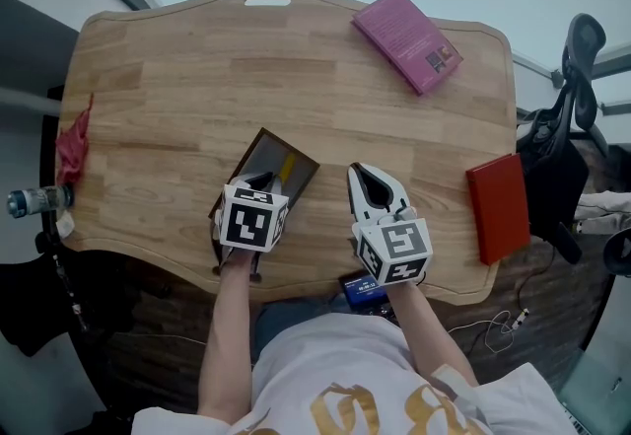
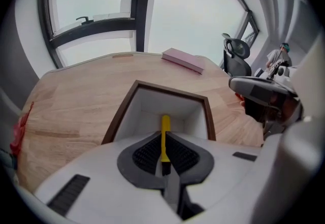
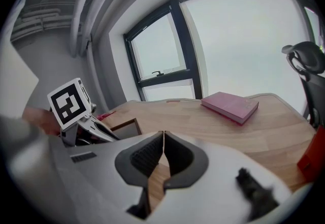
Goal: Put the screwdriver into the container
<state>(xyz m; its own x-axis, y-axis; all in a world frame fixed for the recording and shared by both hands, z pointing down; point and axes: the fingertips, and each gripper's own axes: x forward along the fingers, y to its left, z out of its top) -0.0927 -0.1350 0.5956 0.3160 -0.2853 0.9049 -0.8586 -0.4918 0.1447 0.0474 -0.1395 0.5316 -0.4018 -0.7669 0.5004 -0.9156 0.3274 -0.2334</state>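
Observation:
A yellow screwdriver (image 2: 165, 136) sits between the pads of my left gripper (image 2: 165, 156), which is shut on it. Its far end reaches out over the container (image 2: 133, 100), a brown-rimmed box with a white inside. In the head view the left gripper (image 1: 259, 182) hangs over the near end of the container (image 1: 300, 163), and a bit of the yellow screwdriver (image 1: 287, 168) shows inside the rim. My right gripper (image 1: 371, 188) rests to the right of the box. In its own view the right gripper (image 3: 163, 146) is shut with nothing in it.
On the wooden table (image 1: 197, 68) a pink book (image 1: 407, 40) lies at the far right and a red book (image 1: 498, 208) near the right edge. A red cloth (image 1: 74, 149) and a bottle (image 1: 35, 200) are at the left edge. An office chair (image 1: 572, 117) stands to the right.

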